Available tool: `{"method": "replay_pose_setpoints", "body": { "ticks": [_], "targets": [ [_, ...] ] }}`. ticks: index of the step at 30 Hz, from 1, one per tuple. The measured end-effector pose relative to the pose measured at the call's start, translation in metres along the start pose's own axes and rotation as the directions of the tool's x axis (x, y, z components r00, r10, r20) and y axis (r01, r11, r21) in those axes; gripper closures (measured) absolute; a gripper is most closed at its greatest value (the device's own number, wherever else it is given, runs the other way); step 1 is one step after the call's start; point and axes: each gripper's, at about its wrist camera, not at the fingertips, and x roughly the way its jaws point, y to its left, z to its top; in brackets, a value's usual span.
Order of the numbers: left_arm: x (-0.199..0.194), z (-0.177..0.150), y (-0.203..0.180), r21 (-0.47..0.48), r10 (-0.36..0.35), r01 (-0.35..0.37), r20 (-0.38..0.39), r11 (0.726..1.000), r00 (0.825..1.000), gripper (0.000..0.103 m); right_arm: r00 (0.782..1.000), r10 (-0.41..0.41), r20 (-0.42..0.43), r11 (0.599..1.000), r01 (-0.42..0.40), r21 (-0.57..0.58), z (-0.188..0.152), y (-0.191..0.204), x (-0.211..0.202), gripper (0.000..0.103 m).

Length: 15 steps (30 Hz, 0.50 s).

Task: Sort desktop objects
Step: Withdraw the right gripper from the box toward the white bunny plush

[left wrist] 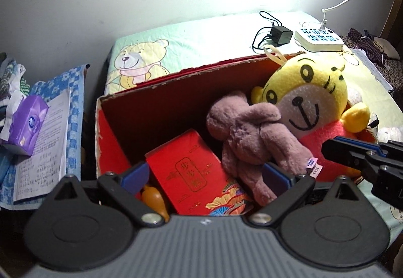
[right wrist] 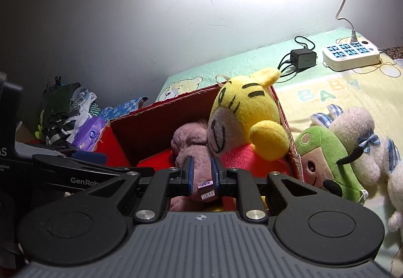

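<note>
An open red cardboard box holds a brown plush bear, a yellow tiger plush and a red gift box. My left gripper hangs open over the box's near side, with the gift box and the bear's leg between its blue pads. My right gripper is shut on the brown plush bear at the limb with the sewn label. In the left wrist view the right gripper comes in from the right, beside the tiger's red body. The tiger plush leans on the box's right wall.
A green plush and a pale plush with blue bows lie right of the box on the baby quilt. A black charger and a white power strip sit at the back. A purple tissue pack rests on papers at the left.
</note>
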Motion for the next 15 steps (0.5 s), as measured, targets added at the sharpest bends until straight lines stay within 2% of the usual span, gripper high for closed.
{"method": "replay_pose_setpoints", "body": {
  "ticks": [5,11,15],
  "targets": [
    [-0.005,-0.001,-0.008,0.001,0.038,-0.038,0.024,0.999,0.999,0.005,1.0,-0.017,0.012,1.0,0.017,0.007,-0.005,-0.001,-0.009,0.086],
    [-0.006,-0.001,-0.018,-0.012,0.031,-0.031,0.027,0.999,0.999,0.005,0.999,-0.025,0.024,1.0,0.025,0.015,-0.009,-0.003,-0.019,0.085],
    [-0.011,-0.003,-0.026,-0.018,0.065,-0.065,0.035,0.998,0.997,0.004,1.0,0.004,0.028,1.0,-0.005,0.021,-0.01,-0.01,-0.022,0.085]
  ]
}}
